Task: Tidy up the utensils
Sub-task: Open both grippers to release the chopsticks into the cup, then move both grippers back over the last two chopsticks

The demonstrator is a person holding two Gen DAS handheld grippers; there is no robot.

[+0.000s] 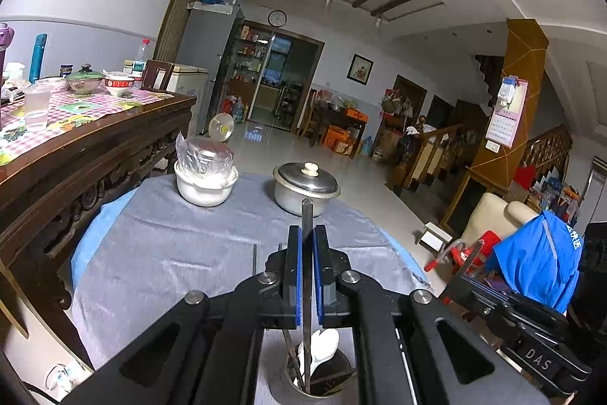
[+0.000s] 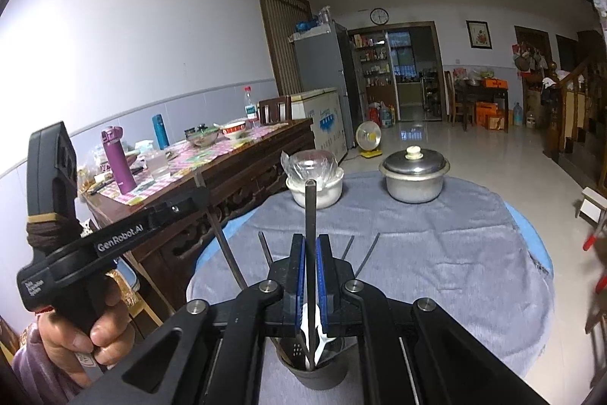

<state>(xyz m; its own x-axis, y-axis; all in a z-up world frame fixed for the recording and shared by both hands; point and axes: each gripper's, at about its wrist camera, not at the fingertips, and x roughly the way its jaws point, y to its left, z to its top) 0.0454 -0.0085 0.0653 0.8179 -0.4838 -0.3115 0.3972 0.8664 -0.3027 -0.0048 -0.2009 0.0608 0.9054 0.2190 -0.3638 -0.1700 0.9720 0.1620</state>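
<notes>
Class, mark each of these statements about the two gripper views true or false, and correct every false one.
1. Each gripper grips a dark chopstick. True: the left gripper and the right gripper both do.
2. The metal pot has no lid. False: a lid with a pale knob covers it.
3. A utensil cup stands below the left gripper. True.
4. The white bowl sits on the wooden table. False: it sits on the grey cloth.
5. Loose chopsticks lie on the cloth. True.

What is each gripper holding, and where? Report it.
Left gripper clamps a dark chopstick along its middle; right gripper clamps another chopstick likewise, lower ends in the holder.
</notes>
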